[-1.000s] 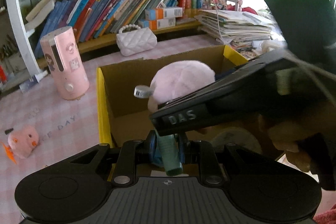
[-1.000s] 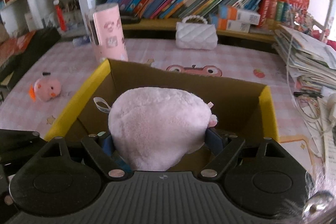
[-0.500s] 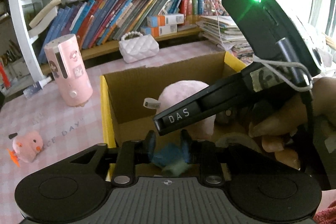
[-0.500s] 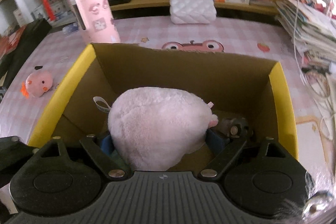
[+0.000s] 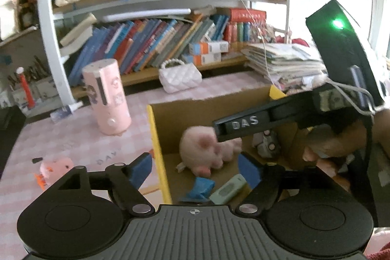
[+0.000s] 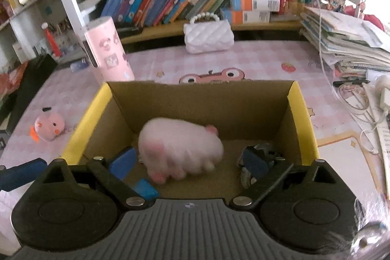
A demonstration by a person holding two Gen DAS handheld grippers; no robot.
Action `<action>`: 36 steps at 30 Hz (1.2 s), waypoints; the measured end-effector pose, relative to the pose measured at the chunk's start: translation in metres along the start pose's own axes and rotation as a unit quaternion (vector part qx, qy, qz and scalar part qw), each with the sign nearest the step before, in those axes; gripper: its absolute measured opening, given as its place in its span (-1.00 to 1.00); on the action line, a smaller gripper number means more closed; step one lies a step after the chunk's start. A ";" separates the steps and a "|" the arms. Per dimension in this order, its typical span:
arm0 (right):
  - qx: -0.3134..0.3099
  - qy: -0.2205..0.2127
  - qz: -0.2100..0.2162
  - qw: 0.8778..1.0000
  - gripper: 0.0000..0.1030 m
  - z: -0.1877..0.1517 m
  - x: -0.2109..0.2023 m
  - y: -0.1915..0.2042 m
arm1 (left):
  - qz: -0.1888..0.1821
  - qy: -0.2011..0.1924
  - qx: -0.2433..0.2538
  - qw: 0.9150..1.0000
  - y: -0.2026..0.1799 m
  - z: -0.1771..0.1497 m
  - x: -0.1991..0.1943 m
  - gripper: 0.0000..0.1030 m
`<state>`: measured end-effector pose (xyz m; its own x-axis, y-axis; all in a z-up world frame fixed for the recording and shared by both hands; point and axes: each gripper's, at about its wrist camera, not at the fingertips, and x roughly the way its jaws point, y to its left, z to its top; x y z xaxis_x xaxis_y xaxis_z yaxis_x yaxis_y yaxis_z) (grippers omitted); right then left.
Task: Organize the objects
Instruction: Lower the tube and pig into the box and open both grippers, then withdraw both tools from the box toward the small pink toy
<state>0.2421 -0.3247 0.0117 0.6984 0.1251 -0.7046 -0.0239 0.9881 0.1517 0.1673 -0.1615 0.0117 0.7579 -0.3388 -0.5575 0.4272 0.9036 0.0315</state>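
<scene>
A cardboard box with yellow rims (image 6: 82, 123) stands on the pink checked table; it also shows in the left wrist view (image 5: 156, 145). A pink plush pig (image 6: 180, 150) lies on the box floor, blurred, and shows in the left wrist view (image 5: 207, 150). A pale green tube (image 5: 228, 189) and a blue object (image 5: 201, 188) lie beside it. My left gripper (image 5: 197, 169) is open and empty above the box's left rim. My right gripper (image 6: 189, 160) is open and empty above the box. A small grey toy (image 6: 265, 152) lies at the box's right.
A small pink chick plush (image 6: 50, 126) lies on the table left of the box. A pink cylinder (image 6: 107, 50) and a white quilted purse (image 6: 207, 37) stand behind. Stacked papers (image 6: 346, 40) and cables lie at the right. Bookshelves line the back.
Both grippers have opened. The plush pig dropped from the right gripper onto the box floor, and the green tube dropped from the left gripper. Both grippers have risen.
</scene>
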 end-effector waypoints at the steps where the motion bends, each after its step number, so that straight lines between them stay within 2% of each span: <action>1: 0.001 -0.008 -0.003 1.000 0.84 -0.002 -0.005 0.001 | 0.002 -0.004 -0.003 1.000 0.002 -0.001 -0.004 0.57; 10: -0.017 -0.109 -0.053 0.992 0.84 -0.030 -0.060 0.020 | 0.023 -0.031 -0.032 0.999 0.022 -0.013 -0.034 0.61; 16: 0.002 -0.141 -0.088 0.986 0.79 -0.054 -0.088 0.029 | 0.023 -0.032 -0.042 0.998 0.034 -0.025 -0.048 0.61; 26: 0.030 -0.144 -0.136 0.980 0.79 -0.090 -0.116 0.053 | 0.009 -0.019 -0.049 0.999 0.055 -0.048 -0.072 0.61; 36: 0.044 -0.085 -0.146 0.985 0.79 -0.135 -0.114 0.092 | -0.001 0.033 -0.048 0.998 0.074 -0.085 -0.094 0.62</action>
<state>0.0642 -0.2359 0.0125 0.7763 -0.1881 -0.6016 0.2526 0.9673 0.0235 0.0858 -0.0403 -0.0042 0.7211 -0.3260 -0.6113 0.3770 0.9249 -0.0486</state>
